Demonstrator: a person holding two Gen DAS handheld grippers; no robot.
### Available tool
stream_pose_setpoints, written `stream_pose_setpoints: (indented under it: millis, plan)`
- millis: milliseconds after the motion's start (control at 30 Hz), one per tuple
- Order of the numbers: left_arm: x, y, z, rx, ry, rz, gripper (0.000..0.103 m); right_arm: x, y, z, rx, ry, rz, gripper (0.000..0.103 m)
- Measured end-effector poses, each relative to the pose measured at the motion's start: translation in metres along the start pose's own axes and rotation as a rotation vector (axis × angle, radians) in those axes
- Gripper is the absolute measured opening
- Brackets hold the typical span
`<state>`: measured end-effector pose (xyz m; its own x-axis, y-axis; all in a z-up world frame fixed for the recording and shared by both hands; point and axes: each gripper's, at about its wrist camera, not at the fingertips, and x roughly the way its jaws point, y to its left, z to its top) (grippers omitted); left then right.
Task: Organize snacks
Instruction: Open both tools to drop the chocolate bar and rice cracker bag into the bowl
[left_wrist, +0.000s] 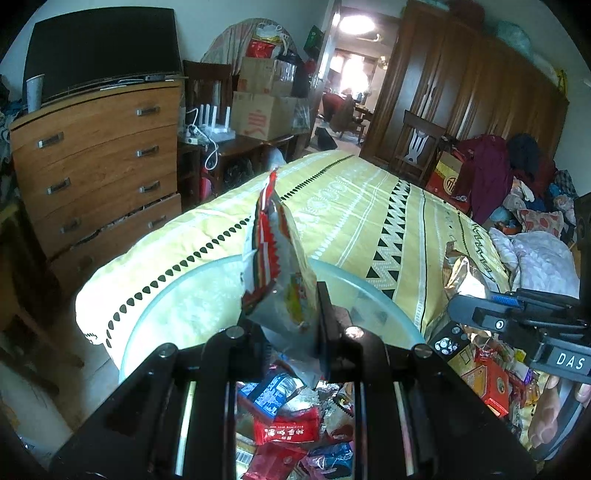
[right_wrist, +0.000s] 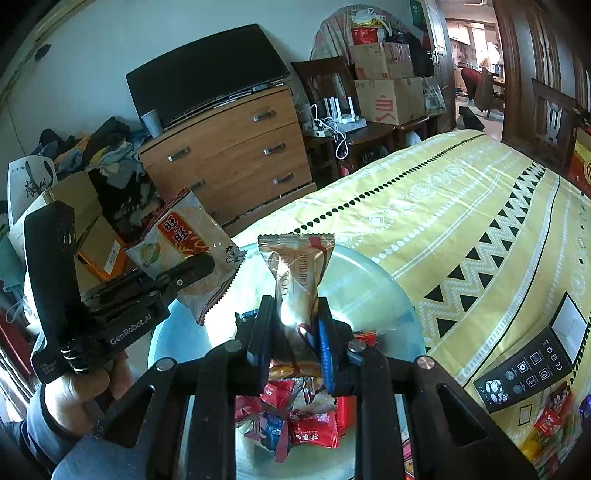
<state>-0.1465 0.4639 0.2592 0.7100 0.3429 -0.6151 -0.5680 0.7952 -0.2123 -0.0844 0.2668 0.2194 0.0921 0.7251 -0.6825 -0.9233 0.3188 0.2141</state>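
A bed (right_wrist: 461, 206) covered by a yellow patterned sheet with black triangles and dots carries everything. At its near end rests a clear round bowl (right_wrist: 373, 288) with wrapped snacks inside. Just right of the bowl lies a black box (right_wrist: 532, 365) printed with icons, and nearer, a loose heap of snack packets (left_wrist: 491, 384). At the far right lies rumpled bedding (left_wrist: 539, 254).

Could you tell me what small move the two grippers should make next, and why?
Probably lower both packets a little and open the jaws. The left gripper is shut on a rice cracker packet and the right gripper on a gold packet, both held above the clear bowl, which already holds wrapped snacks.
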Motion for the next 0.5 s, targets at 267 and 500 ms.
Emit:
stream_pose_setpoints:
  millis: [267, 500]
  plan:
    - [0.007, 0.001, -0.004, 0.0, 0.031, 0.004, 0.02, 0.009, 0.001, -0.003, -0.002, 0.02, 0.007, 0.024]
    - [0.009, 0.001, -0.006, 0.002, 0.04, 0.009, 0.02, 0.015, 0.001, -0.003, -0.001, 0.029, 0.009, 0.024]
